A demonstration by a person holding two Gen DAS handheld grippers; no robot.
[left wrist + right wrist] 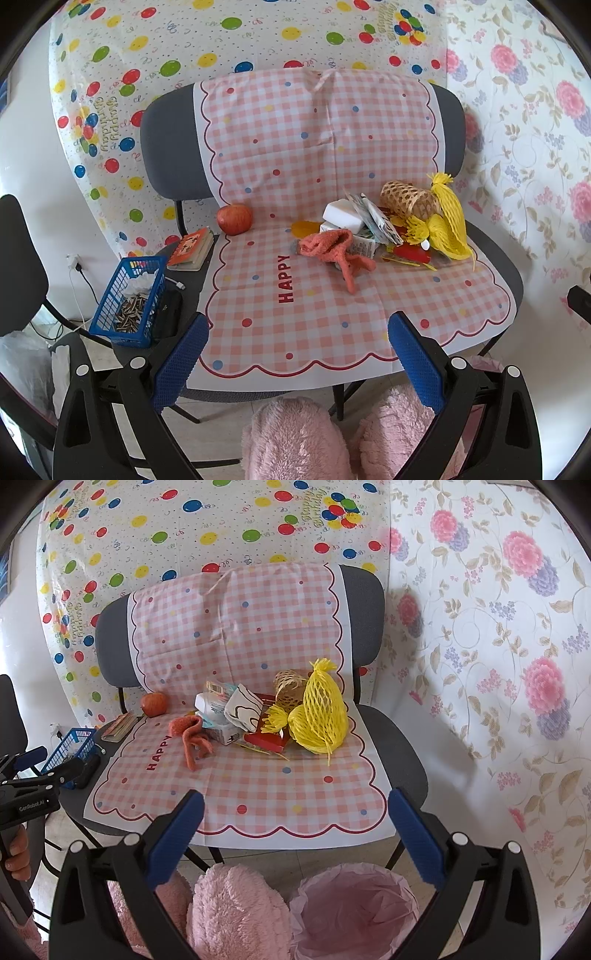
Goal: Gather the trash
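Left wrist view: the left gripper is released, jaws spread wide and empty, held over the near edge of the checked cloth that covers the chair. The trash pile lies toward the back right of the seat, well apart from the gripper. It includes a yellow foam net, a woven basket sleeve, crumpled wrappers, a white block and an orange knit glove. An apple, a book and a blue basket sit to the left, apart from the pile. Right wrist view: the right gripper is likewise released and empty, above the front of the seat, with a pink-lined bin directly below it on the floor. The yellow foam net stands at the right of the pile, touching a red carton and a small white carton. Judged from appearance, the net is very light, soft and springy; pinch it at the tufted knot or through the mesh wall, closing fully. The wrappers are probably thin and slippery; grip a crumpled ridge. The cartons look stiff but crushable; take them across a narrow edge.
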